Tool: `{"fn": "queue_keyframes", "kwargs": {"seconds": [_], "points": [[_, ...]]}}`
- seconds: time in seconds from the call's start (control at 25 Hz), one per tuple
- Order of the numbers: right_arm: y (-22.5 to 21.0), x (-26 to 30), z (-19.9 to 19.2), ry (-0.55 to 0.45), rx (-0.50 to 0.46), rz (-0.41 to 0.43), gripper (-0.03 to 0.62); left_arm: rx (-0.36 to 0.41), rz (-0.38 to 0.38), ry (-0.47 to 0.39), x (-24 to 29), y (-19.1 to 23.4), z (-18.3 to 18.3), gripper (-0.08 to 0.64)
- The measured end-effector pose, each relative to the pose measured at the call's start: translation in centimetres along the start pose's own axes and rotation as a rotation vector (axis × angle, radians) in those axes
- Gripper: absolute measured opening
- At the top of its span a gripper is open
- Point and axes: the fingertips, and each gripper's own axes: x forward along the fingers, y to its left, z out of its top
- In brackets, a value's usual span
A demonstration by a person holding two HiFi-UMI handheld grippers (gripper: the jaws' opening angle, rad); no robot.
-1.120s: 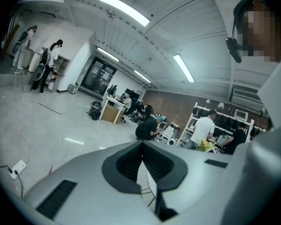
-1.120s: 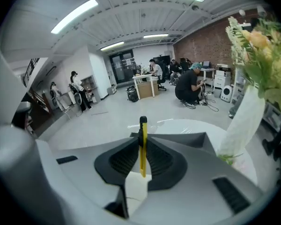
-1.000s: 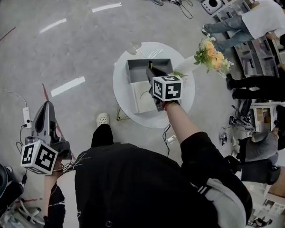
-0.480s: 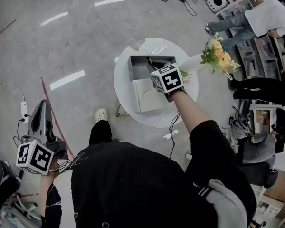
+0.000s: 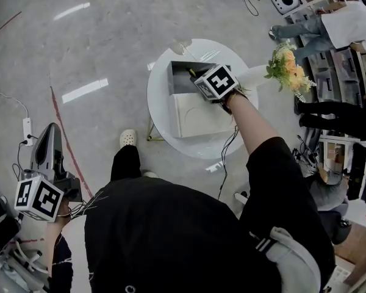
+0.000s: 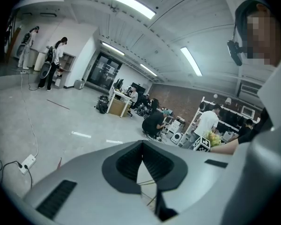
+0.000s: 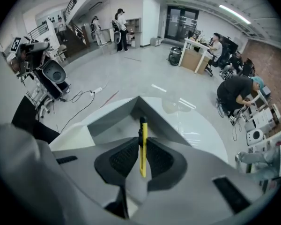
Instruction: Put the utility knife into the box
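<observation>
A yellow utility knife [image 7: 142, 146] stands upright between the pads of my right gripper [image 7: 141, 143], which is shut on it. Its black tip [image 5: 193, 73] pokes over the open grey box [image 5: 182, 77] on the round white table [image 5: 165, 118]. In the head view the right gripper [image 5: 199, 78] hovers at the box's right side, its marker cube above the box. The box's cavity [image 7: 113, 125] lies just ahead of the knife. My left gripper [image 5: 47, 154] hangs low at the left, away from the table. Its jaws [image 6: 142, 146] are shut with nothing in them.
The box's pale lid [image 5: 201, 116] lies open toward me on the table. A bunch of yellow flowers [image 5: 288, 69] stands at the table's right edge. People and shelves fill the right side. A power strip [image 5: 27, 129] and its cable lie on the floor at left.
My right gripper has carried the knife farther away from me, from over the lid to over the box. The left gripper stays low at the left.
</observation>
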Motion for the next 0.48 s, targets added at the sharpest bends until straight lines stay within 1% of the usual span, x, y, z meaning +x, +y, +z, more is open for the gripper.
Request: {"fn": "queue_keyframes", "kwargs": {"seconds": [0.16,0.24,0.32,0.4,0.48], "points": [[1.3,1.0,-0.9,0.099,-0.032,0.077,0.058,0.008,-0.036,0.028,0.2,-0.6,-1.1,0.011],[1.3,1.6,-1.3,0.137,-0.033,0.081,0.058,0.007,-0.037,0.035,0.0,-0.4,-1.5,0.011],[0.9,2.2,-1.7,0.16,-0.005,0.068,0.058,-0.008,-0.018,0.028,-0.2,0.2,-1.7,0.011],[0.7,2.6,-2.0,0.175,0.028,0.078,0.058,-0.033,0.015,0.01,-0.5,1.1,-1.7,0.011],[0.4,2.9,-2.3,0.19,0.036,0.084,0.058,-0.047,0.042,-0.003,-0.8,2.0,-1.6,0.011]]}}
